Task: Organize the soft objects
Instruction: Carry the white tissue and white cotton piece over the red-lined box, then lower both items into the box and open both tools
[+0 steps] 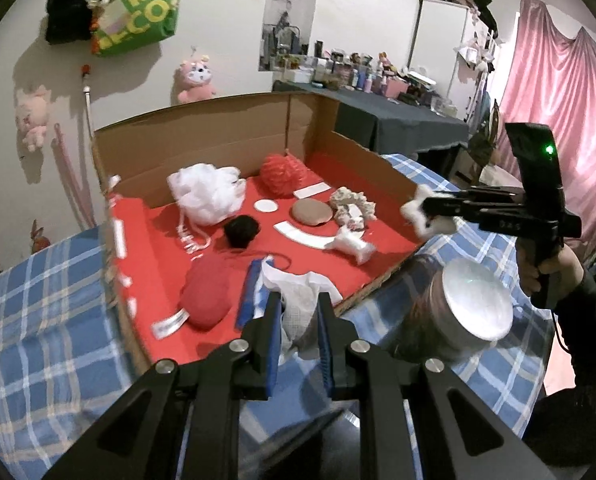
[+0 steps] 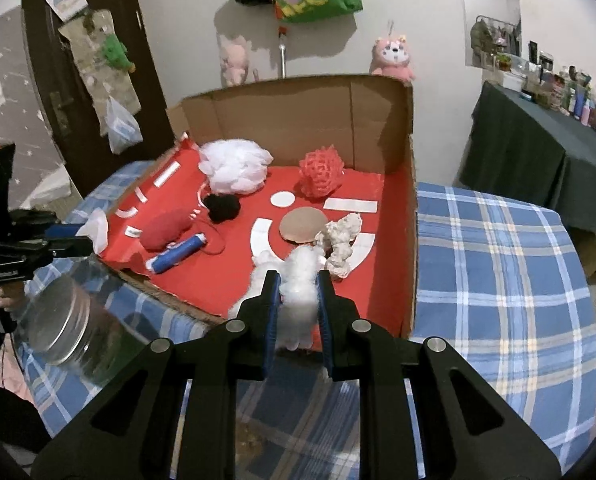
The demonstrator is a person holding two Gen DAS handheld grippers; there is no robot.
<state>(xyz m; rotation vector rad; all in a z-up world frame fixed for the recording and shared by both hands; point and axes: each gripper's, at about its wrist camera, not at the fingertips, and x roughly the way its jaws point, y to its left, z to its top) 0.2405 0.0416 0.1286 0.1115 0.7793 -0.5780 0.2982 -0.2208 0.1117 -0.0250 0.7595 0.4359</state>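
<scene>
Two tongs here, both clamped shut: the left tongs [image 1: 298, 312] pinch a white cloth [image 1: 298, 284], the right tongs [image 2: 298, 296] grip a wad of white stuffing [image 2: 300, 292], both over the near edge of the cardboard box [image 2: 298, 120] on the bed [image 2: 498, 248]. Inside: two mesh puffs, one white [image 2: 233, 170], one red [image 2: 321, 174], one black ball [image 2: 222, 206], one red pouch [image 2: 163, 230]. The clear jar [image 2: 65, 328] at the box's near corner is blurry.
</scene>
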